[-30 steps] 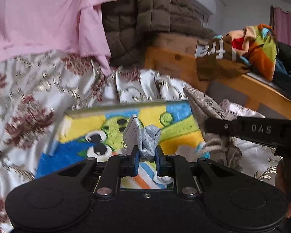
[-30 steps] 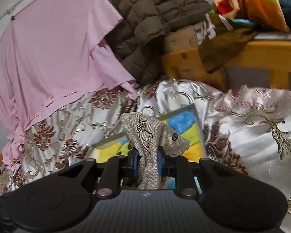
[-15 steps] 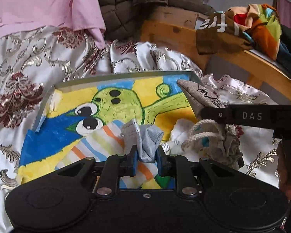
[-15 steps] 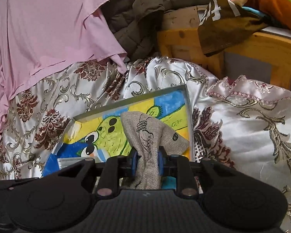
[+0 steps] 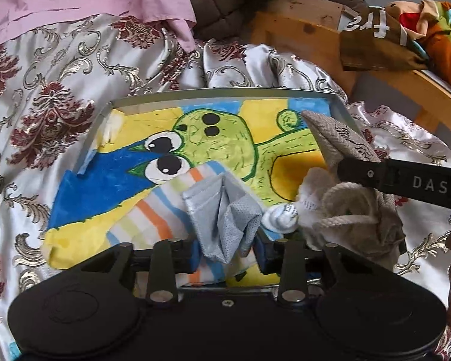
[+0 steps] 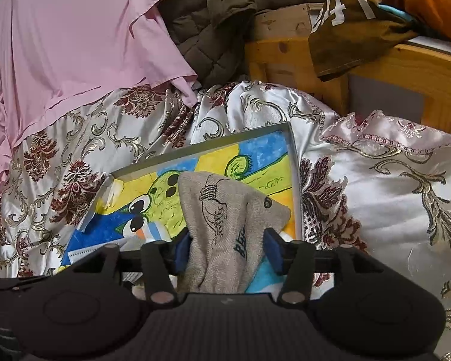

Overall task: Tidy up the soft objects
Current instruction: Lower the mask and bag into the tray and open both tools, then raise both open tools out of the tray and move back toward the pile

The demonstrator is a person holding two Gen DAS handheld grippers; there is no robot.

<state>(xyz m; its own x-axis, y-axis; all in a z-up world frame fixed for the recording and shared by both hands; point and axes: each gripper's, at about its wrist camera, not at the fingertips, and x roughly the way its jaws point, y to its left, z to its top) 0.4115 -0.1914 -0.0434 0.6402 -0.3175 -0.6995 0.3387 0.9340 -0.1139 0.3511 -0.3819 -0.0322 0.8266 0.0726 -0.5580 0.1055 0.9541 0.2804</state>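
A shallow box with a painted green cartoon bottom [image 5: 225, 138] lies on the patterned bedspread; it also shows in the right wrist view [image 6: 255, 156]. My left gripper [image 5: 227, 252] stands open with a grey face mask [image 5: 225, 210] loose between its fingers, over a striped sock [image 5: 153, 210] in the box. My right gripper [image 6: 227, 252] stands open around a beige drawstring pouch [image 6: 225, 228] over the box's right side. The pouch [image 5: 339, 141] and its rope cord [image 5: 345, 204] show in the left wrist view beside a white sock [image 5: 281, 218].
A pink cloth [image 6: 75, 36] and a brown quilted jacket [image 6: 219, 15] lie at the back. A wooden bed frame [image 6: 385, 66] with piled colourful clothes [image 5: 430, 30] stands at the right. The satin bedspread [image 6: 391, 186] surrounds the box.
Both grippers have come down over the box and their jaws have spread apart, loosening their hold on the mask and the pouch.
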